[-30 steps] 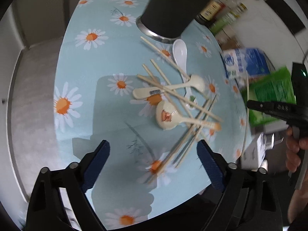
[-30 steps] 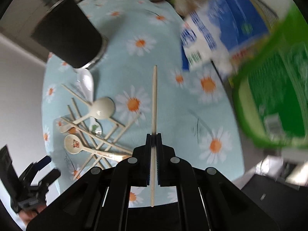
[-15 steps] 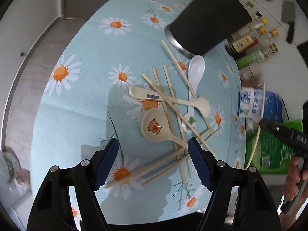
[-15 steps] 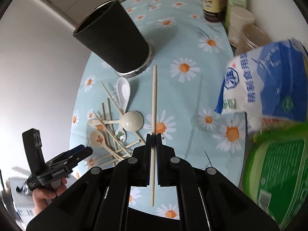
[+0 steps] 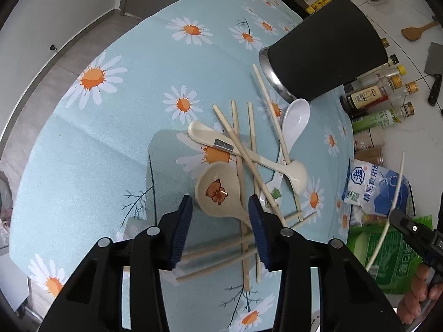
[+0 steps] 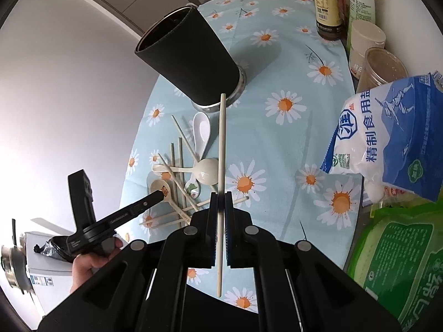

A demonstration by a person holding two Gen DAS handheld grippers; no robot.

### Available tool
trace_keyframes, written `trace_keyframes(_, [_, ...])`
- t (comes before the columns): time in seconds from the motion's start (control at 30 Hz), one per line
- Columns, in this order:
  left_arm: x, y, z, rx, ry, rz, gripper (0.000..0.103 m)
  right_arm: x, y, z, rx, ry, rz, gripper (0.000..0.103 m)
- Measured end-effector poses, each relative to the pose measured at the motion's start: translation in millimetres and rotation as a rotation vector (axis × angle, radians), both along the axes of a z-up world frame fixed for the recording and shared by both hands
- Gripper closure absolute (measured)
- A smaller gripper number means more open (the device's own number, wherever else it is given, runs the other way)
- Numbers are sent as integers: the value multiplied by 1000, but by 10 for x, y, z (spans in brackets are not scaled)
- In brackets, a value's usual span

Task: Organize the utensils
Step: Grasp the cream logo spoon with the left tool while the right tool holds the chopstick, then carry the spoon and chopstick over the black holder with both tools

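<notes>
Over the daisy tablecloth [image 5: 116,144], my left gripper [image 5: 220,215] has come lower, its jaws just narrowing around the bear-print spoon [image 5: 218,193], not gripping. My right gripper [image 6: 220,202] pinches one chopstick [image 6: 221,149] near the black holder [image 6: 188,63], whose contents I cannot see.

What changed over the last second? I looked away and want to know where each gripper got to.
The left gripper came down over the bear-print spoon; its jaws have just been closing around the spoon's handle, no grip visible yet. The right gripper swung its chopstick toward the black holder. Its grip and the utensil pile are unchanged.
</notes>
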State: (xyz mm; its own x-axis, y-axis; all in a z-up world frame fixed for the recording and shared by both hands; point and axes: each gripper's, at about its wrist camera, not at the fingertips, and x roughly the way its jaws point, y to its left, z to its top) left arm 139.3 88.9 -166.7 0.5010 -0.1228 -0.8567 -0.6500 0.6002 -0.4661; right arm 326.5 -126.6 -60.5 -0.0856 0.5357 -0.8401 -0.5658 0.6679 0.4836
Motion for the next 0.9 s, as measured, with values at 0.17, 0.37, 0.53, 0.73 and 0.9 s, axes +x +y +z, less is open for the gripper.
trace_keyframes(0.17, [19,39,-12,8,-5,33,77,-4,15,11,13,19,20,97])
trace_keyframes(0.37, [32,53,-52,7,1,33,97,10,60,9,15,20,29,97])
trace_keyframes(0.53, [12,105,-71,-6,-22,55,99,13,89,-2,5,16,27,97])
trace_keyframes(0.73, [13,172,4,-2,-52,34,100,-6,180,8,-1,0,26,98])
trace_keyframes(0.9, [33,231,161,20,-85,-18,100,-36,311,12,-1,-9,10,97])
